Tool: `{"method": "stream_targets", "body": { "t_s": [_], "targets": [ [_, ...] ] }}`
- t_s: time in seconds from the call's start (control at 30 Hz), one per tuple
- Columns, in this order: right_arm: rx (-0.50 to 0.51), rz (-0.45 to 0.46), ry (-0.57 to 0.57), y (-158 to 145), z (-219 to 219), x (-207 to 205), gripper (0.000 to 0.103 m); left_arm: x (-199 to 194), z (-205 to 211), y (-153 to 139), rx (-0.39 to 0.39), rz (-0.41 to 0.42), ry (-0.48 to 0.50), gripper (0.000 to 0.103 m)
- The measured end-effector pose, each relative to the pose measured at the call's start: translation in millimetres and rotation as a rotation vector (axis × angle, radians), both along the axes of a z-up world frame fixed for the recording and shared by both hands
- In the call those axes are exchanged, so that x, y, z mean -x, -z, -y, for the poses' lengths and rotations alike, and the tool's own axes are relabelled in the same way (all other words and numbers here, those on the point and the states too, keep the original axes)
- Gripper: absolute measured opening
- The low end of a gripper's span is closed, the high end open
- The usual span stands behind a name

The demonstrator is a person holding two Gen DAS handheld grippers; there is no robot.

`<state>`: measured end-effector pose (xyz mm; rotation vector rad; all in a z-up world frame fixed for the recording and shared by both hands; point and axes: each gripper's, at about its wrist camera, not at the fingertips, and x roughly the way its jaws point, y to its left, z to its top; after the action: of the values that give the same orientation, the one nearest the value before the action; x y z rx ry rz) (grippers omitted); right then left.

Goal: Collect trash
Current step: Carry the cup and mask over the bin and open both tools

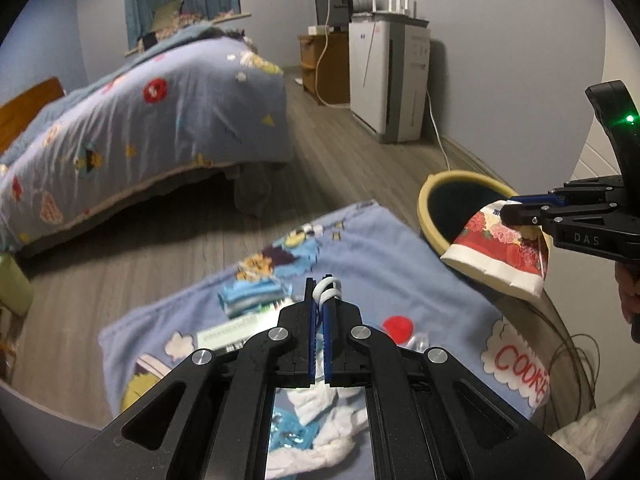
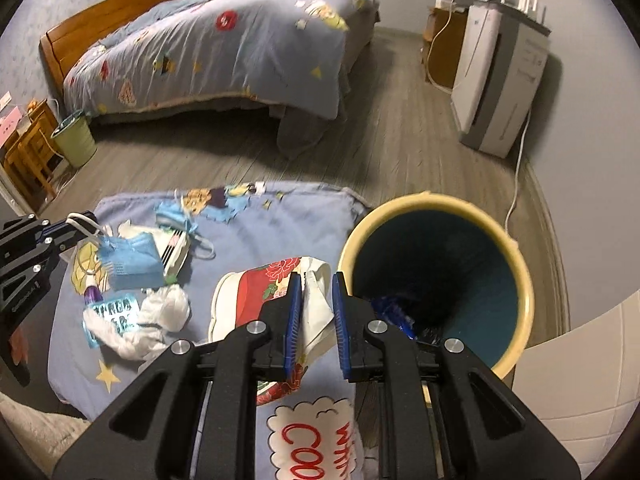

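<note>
My left gripper (image 1: 320,294) is shut on the white ear loop (image 1: 326,286) of a blue face mask (image 2: 128,260), which hangs just above a blue cartoon blanket (image 1: 400,264) on the floor. My right gripper (image 2: 316,308) is shut on the torn rim of a crushed red-flowered paper cup (image 2: 248,296), lifted beside a yellow-rimmed bin (image 2: 440,272) with a dark inside. In the left wrist view the cup (image 1: 496,256) hangs in front of the bin's rim (image 1: 436,184). White tissue (image 2: 160,312), a blue wrapper (image 2: 112,316) and a small box (image 2: 176,252) lie on the blanket.
A red-capped clear bottle (image 1: 397,328) lies on the blanket. A bed with a blue quilt (image 2: 224,52) stands beyond bare wood floor (image 2: 208,160). A white appliance (image 2: 496,80) with a cable stands at the right wall. A green pail (image 2: 76,140) sits at the left.
</note>
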<state>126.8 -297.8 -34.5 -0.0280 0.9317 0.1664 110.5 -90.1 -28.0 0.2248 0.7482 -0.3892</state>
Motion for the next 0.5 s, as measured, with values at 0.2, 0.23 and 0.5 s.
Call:
{"method": "stream_targets", "body": {
  "t_s": [0.2, 0.23, 0.5],
  "targets": [
    [-0.046, 0.029, 0.058, -13, 25, -1, 0.015, 1, 13, -19, 0.027, 0.033, 0.002, 0.003],
    [-0.051, 0.032, 0.068, -14, 29, -1, 0.015, 1, 19, -19, 0.017, 0.033, 0.008, 0.003],
    [-0.073, 0.023, 0.152, -7, 65, -14, 0.015, -9, 63, -22, 0.034, 0.01, 0.065, 0.003]
  ]
}}
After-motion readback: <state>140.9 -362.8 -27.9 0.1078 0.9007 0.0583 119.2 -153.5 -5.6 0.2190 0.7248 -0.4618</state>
